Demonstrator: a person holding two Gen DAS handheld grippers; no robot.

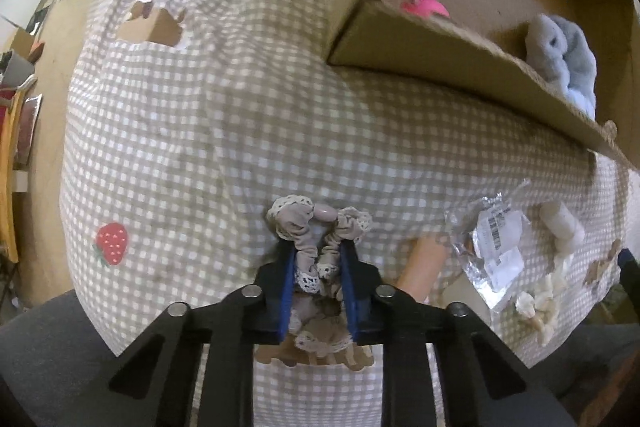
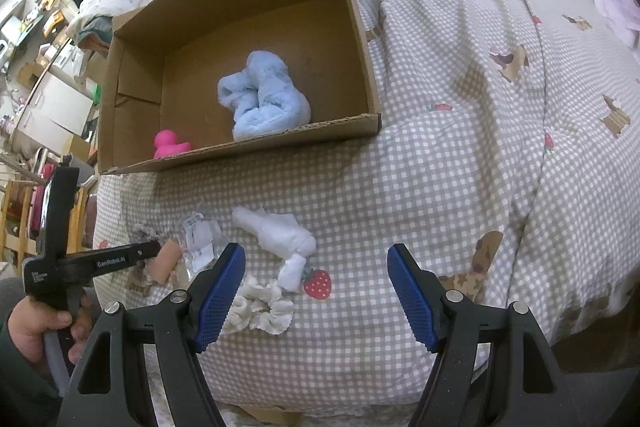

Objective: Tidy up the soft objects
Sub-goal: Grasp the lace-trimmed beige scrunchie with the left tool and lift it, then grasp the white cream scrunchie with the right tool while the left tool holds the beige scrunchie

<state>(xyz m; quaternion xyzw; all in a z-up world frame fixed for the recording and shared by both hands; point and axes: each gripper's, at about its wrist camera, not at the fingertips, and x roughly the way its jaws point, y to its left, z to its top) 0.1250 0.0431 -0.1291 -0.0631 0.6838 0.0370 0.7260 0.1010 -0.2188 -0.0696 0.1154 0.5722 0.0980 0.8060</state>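
Observation:
My left gripper (image 1: 316, 251) is shut on a beige lace-trimmed scrunchie (image 1: 304, 223), held just above the checked bedspread (image 1: 200, 131); the gripper also shows at the left of the right wrist view (image 2: 152, 251). My right gripper (image 2: 316, 267) is open and empty above the bed. Below it lie a white rolled cloth (image 2: 284, 239) and a cream scrunchie (image 2: 260, 307). The cardboard box (image 2: 360, 39) holds a light blue plush towel (image 2: 264, 95) and a pink rubber duck (image 2: 168, 145); box wall (image 1: 440, 55), towel (image 1: 564, 63) and duck (image 1: 424, 7) also show in the left wrist view.
A crinkled clear plastic packet (image 1: 492, 247) (image 2: 198, 239) and a tan cylinder (image 2: 166, 261) lie beside the left gripper. A pale pink cloth (image 2: 616, 7) lies far right on the bed. Shelves and furniture (image 2: 40, 67) stand beyond the bed's left edge.

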